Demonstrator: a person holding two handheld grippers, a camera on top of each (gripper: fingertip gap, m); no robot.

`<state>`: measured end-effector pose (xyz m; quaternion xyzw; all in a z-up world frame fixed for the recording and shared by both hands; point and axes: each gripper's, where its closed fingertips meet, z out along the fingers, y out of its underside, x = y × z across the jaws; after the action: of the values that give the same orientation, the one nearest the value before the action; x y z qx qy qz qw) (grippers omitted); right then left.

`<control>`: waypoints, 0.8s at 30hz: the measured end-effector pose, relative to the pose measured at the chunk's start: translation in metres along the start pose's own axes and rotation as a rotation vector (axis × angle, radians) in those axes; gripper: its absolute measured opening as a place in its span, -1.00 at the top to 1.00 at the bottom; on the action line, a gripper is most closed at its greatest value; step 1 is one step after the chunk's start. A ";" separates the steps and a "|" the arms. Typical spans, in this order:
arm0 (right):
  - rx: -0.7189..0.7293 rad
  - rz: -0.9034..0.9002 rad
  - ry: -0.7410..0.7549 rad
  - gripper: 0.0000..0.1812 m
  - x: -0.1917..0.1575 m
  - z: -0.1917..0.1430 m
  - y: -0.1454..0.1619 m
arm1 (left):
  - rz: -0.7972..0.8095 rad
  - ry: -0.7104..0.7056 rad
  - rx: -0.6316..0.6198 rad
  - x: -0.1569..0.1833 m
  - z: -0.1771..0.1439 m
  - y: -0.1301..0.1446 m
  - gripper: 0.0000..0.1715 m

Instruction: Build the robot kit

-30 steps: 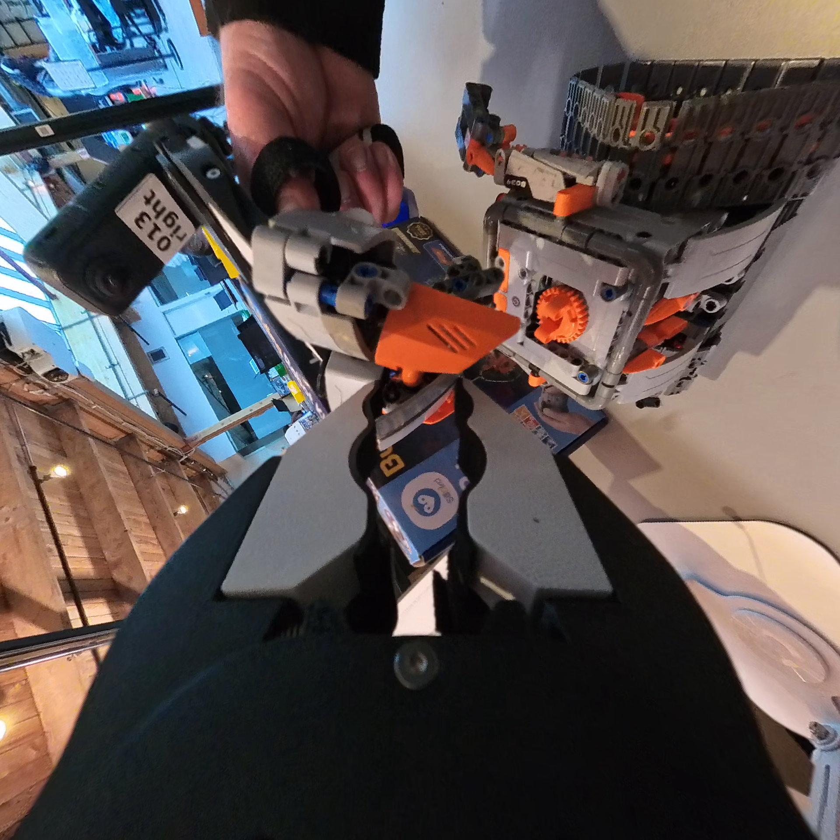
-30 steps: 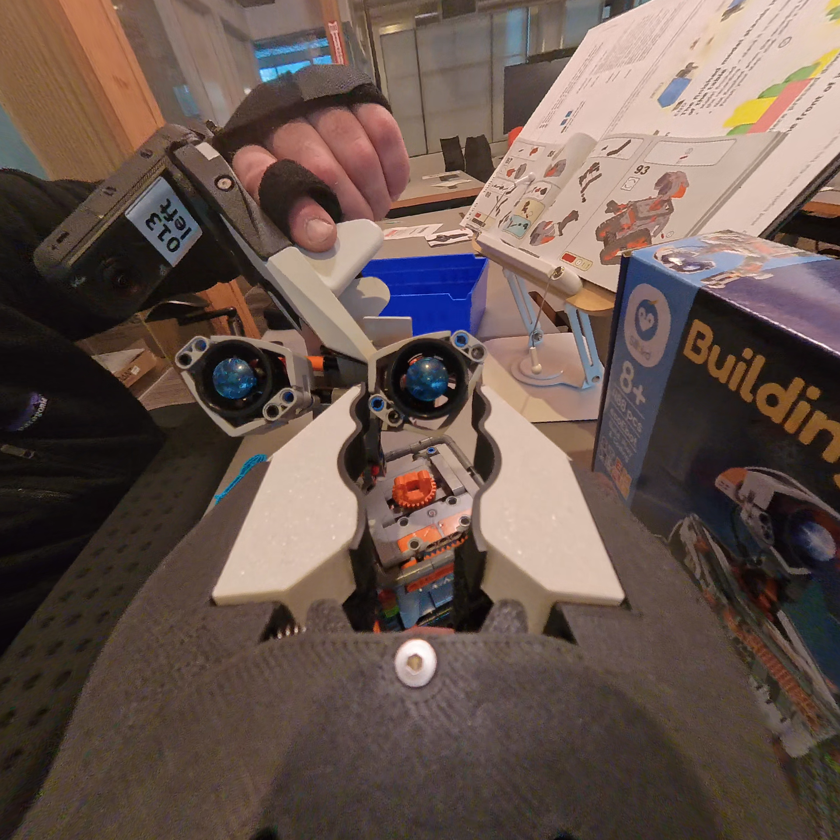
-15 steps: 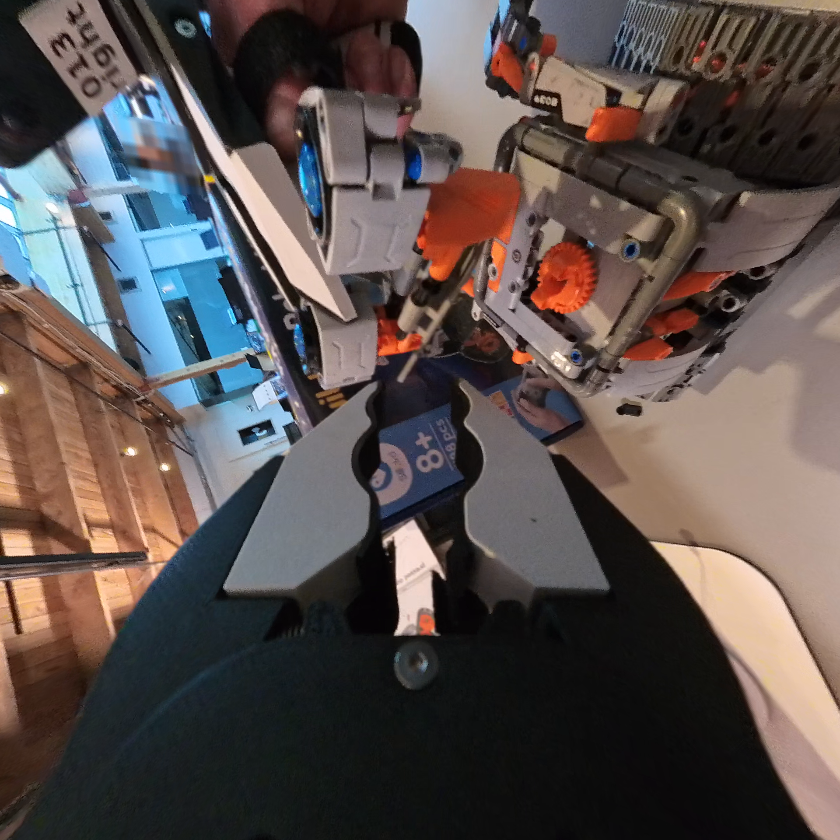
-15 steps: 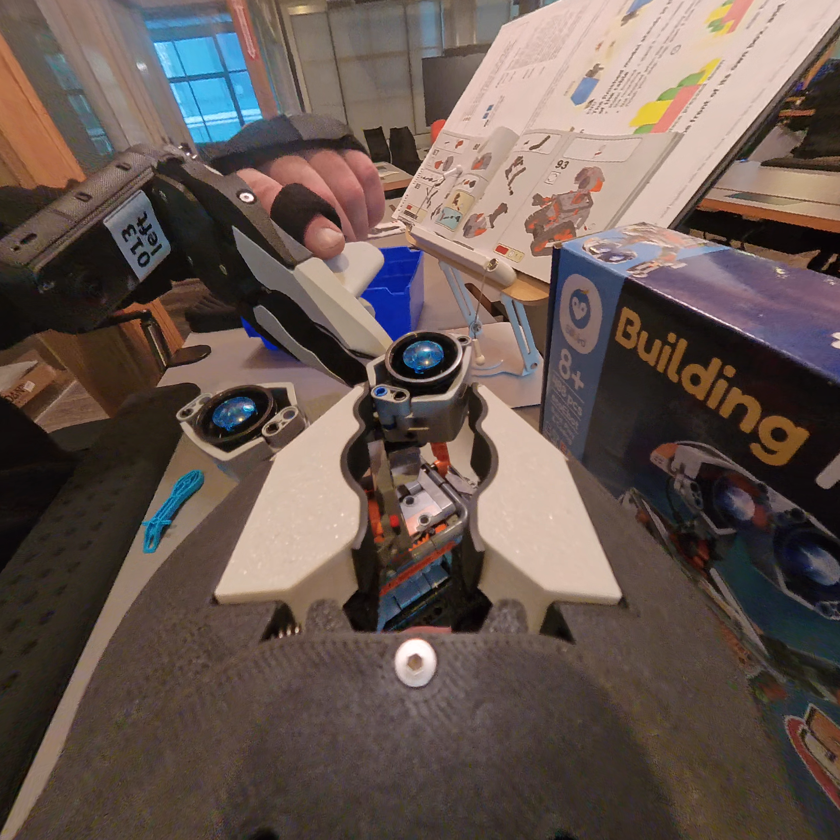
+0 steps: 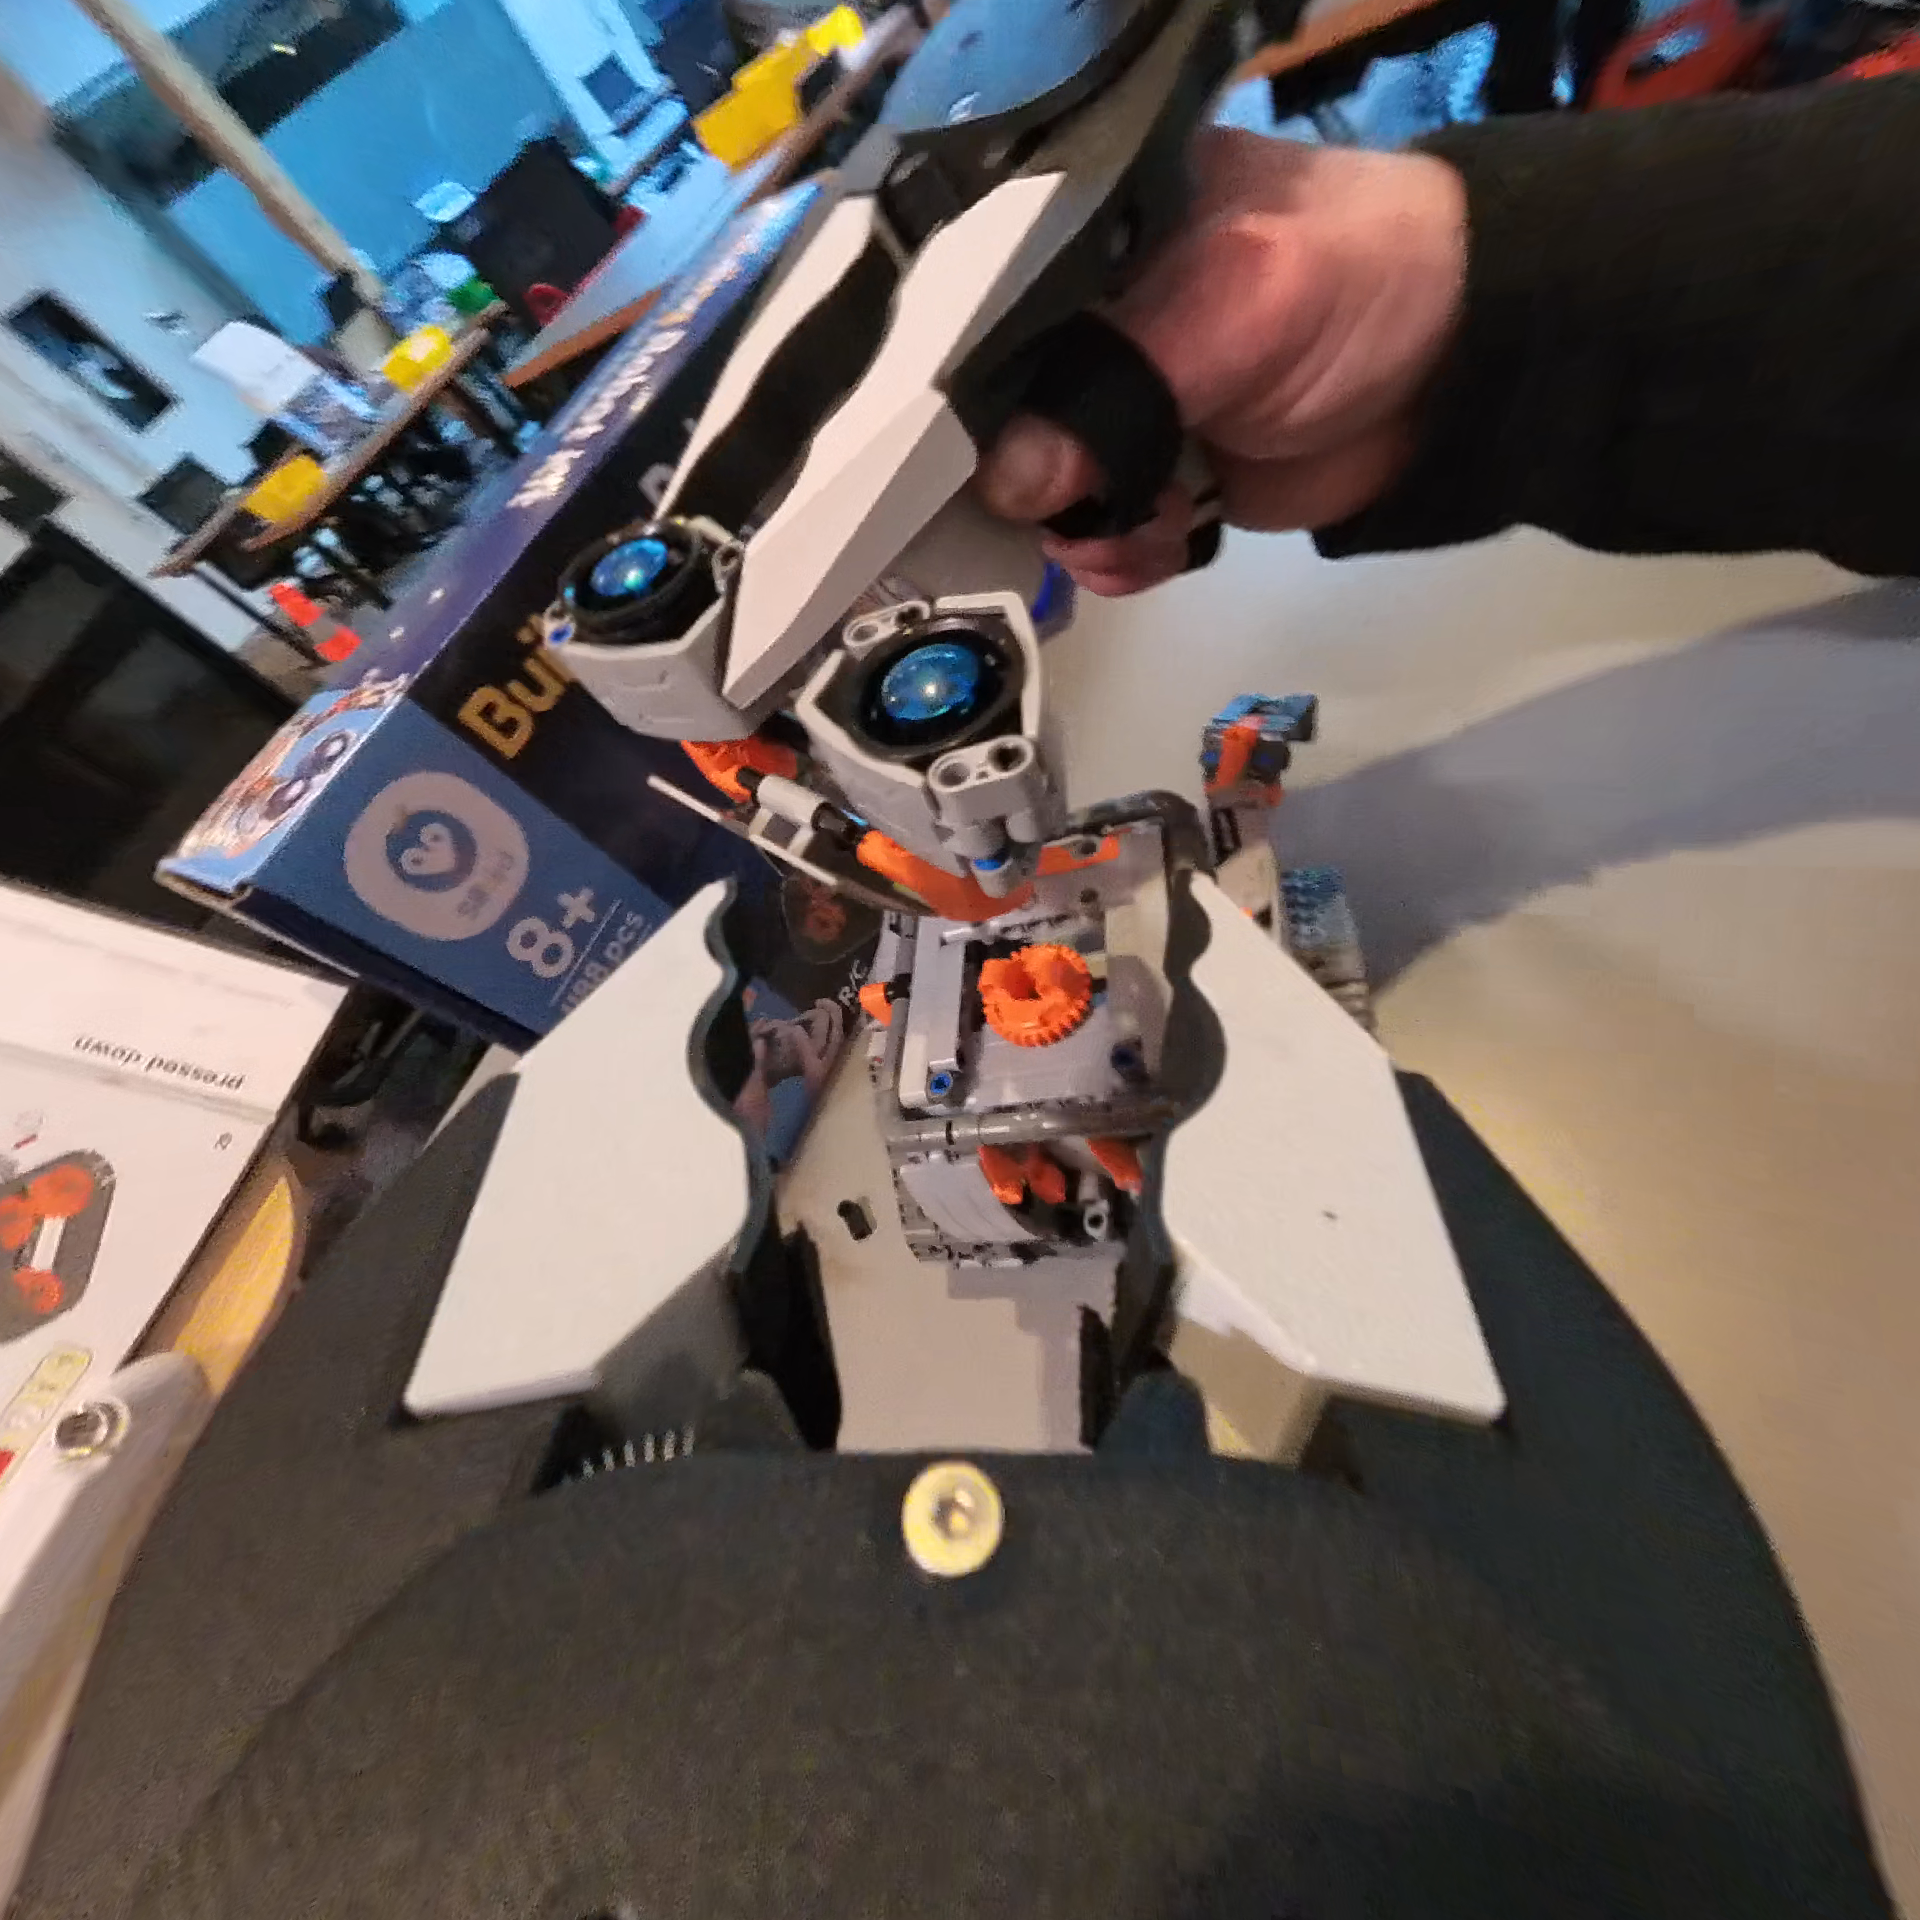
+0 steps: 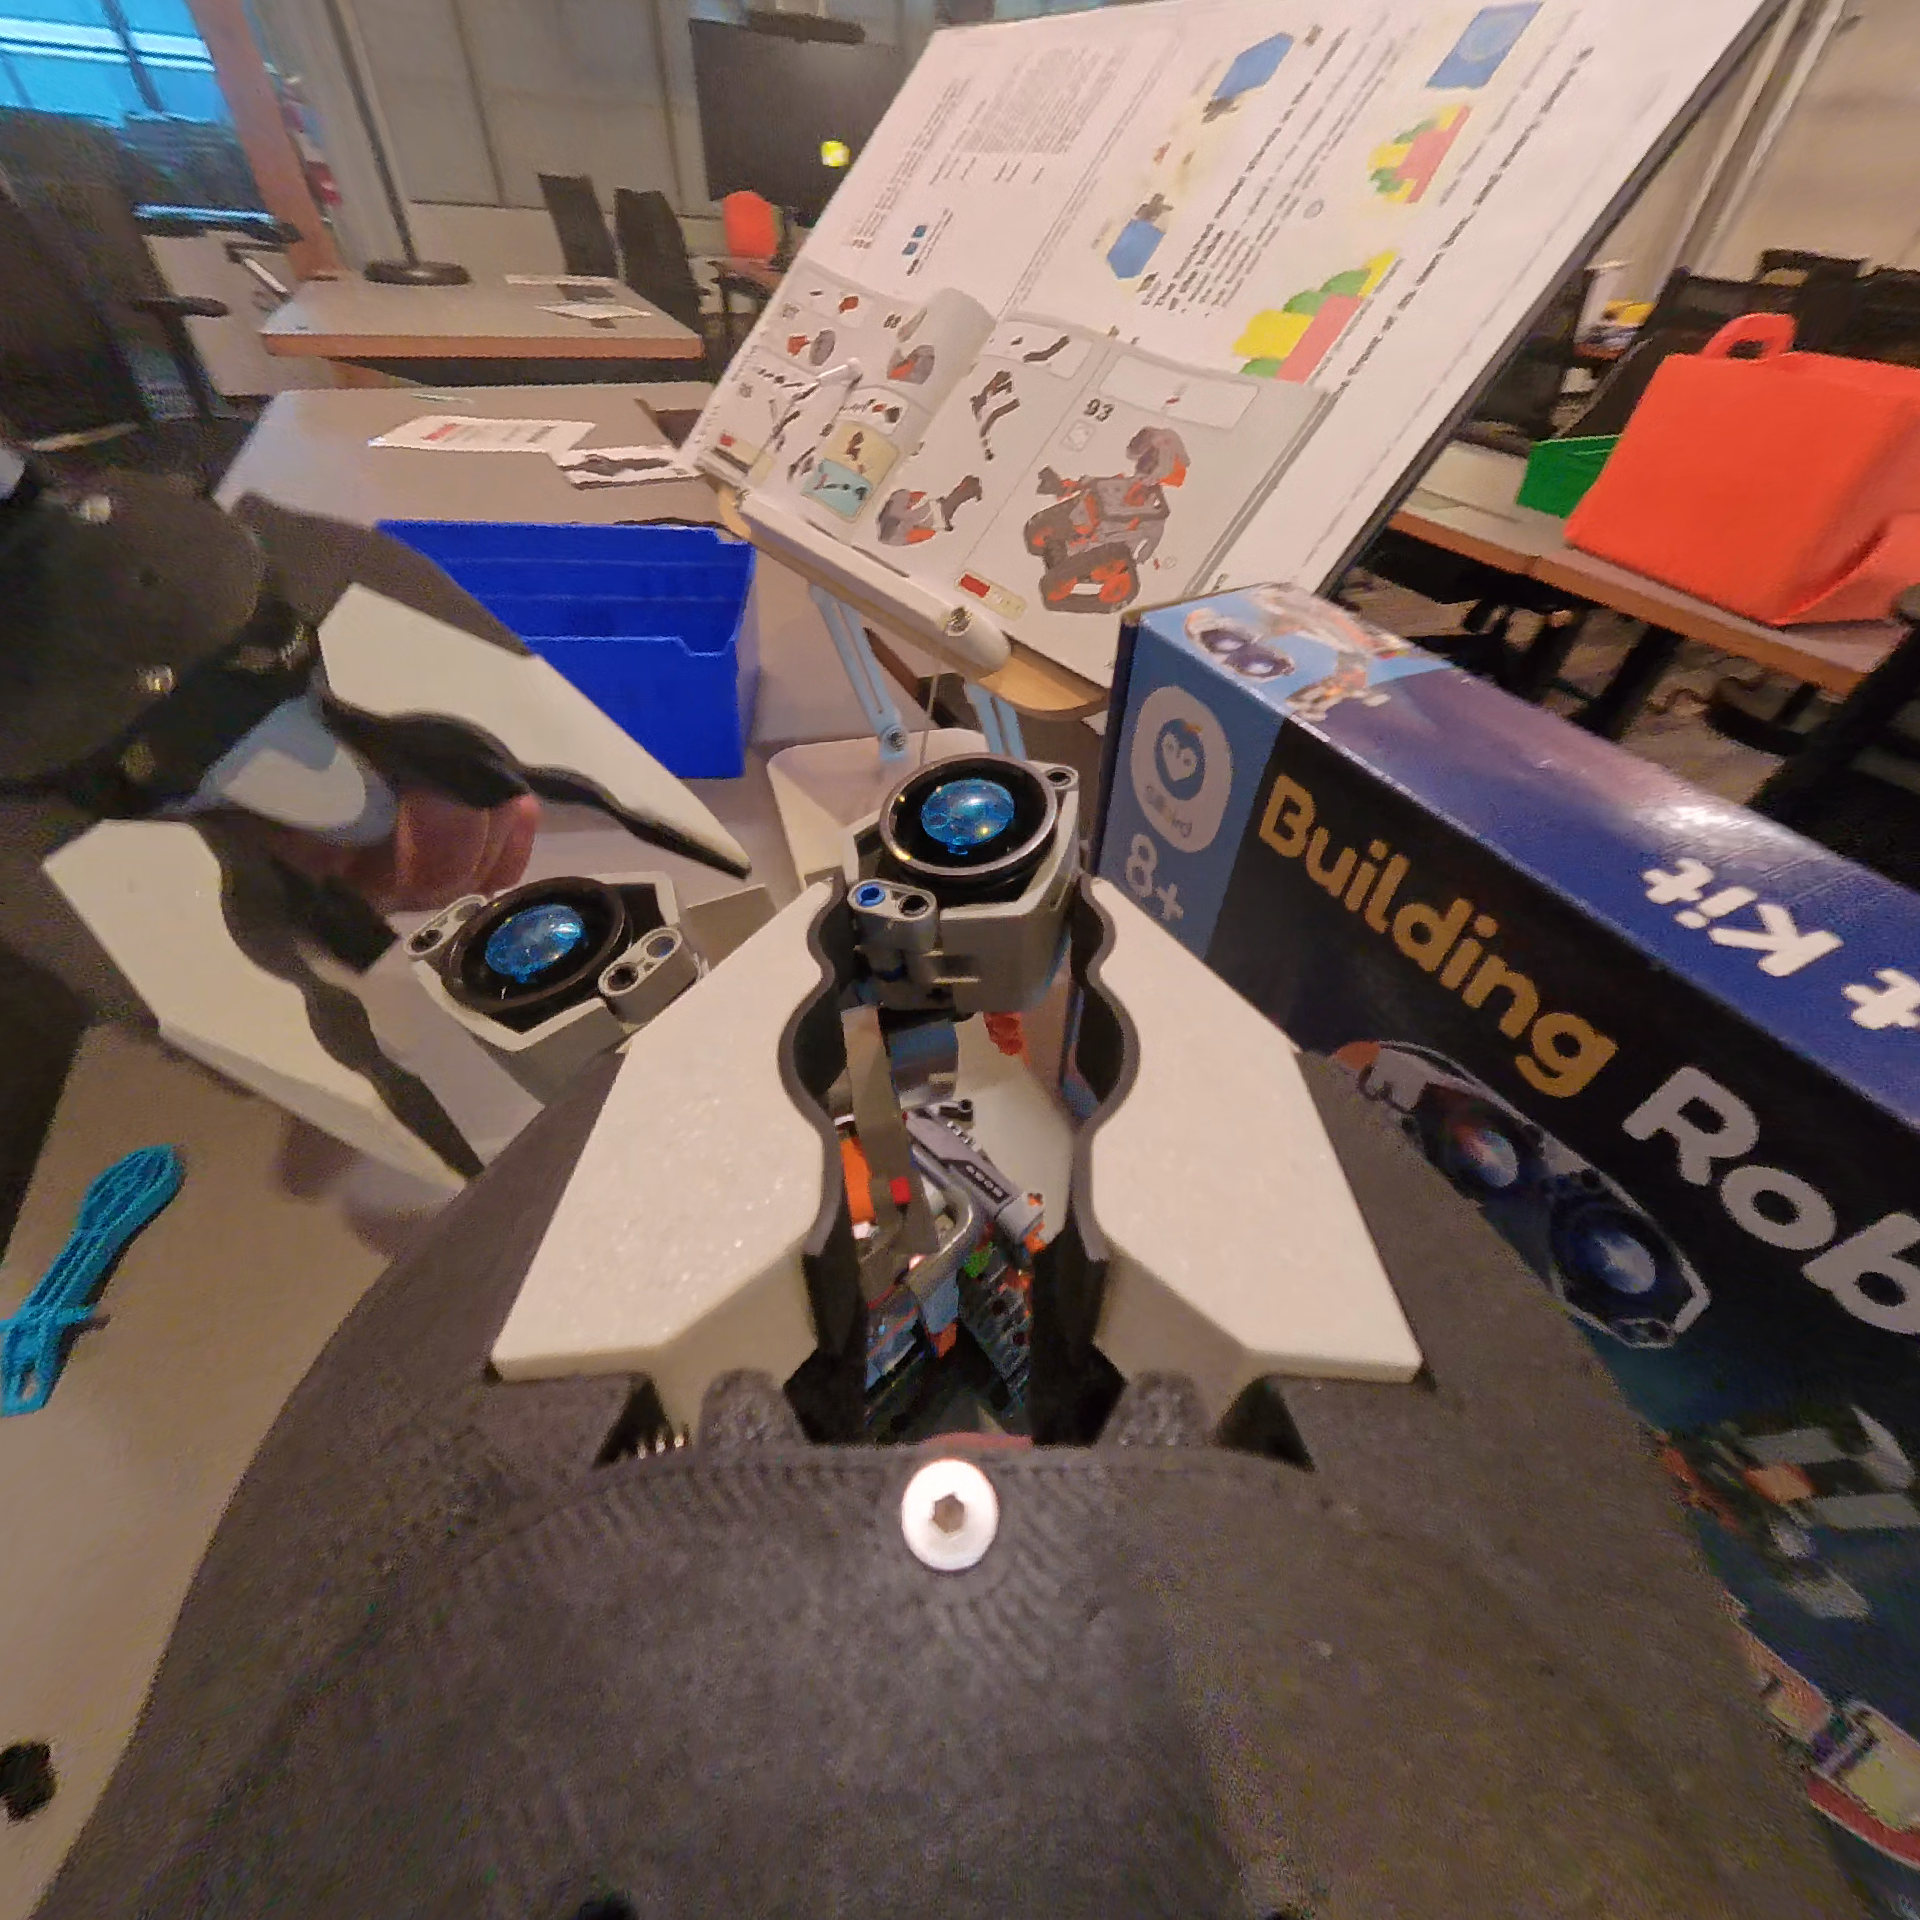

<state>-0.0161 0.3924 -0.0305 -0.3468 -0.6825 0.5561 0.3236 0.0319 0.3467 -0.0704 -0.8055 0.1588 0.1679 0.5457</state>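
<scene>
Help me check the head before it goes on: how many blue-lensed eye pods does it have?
2. One eye pod sits between the right gripper fingers; the other lies just to their left, toward the left gripper. Both also show in the left wrist view.
</scene>
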 end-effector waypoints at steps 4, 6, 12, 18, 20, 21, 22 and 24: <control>0.021 -0.032 0.084 0.55 -0.003 0.001 -0.014 | -0.156 -0.045 0.056 -0.007 0.010 0.001 0.08; 0.035 -0.033 0.101 0.55 -0.007 0.002 -0.019 | -0.173 -0.081 0.093 -0.012 0.012 0.001 0.18; 0.045 -0.038 0.117 0.55 -0.010 0.002 -0.023 | -0.163 -0.117 0.144 -0.026 0.002 -0.003 0.52; 0.020 -0.023 0.102 0.55 -0.010 -0.006 -0.021 | -0.038 -0.103 0.155 -0.039 -0.011 -0.007 0.58; 0.014 -0.024 0.104 0.55 -0.012 -0.011 -0.018 | -0.013 -0.064 0.165 -0.040 -0.013 -0.008 0.60; 0.013 -0.021 0.109 0.55 -0.013 -0.013 -0.017 | 0.005 -0.044 0.169 -0.039 -0.012 -0.008 0.60; 0.006 -0.022 0.119 0.55 -0.013 -0.015 -0.014 | 0.028 -0.035 0.155 -0.038 -0.010 -0.006 0.60; -0.001 -0.022 0.135 0.55 -0.014 -0.019 -0.010 | 0.076 -0.002 0.161 -0.034 -0.007 -0.004 0.60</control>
<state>0.0065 0.3893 -0.0180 -0.3764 -0.6629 0.5276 0.3749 0.0042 0.3443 -0.0496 -0.7523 0.2015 0.1760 0.6020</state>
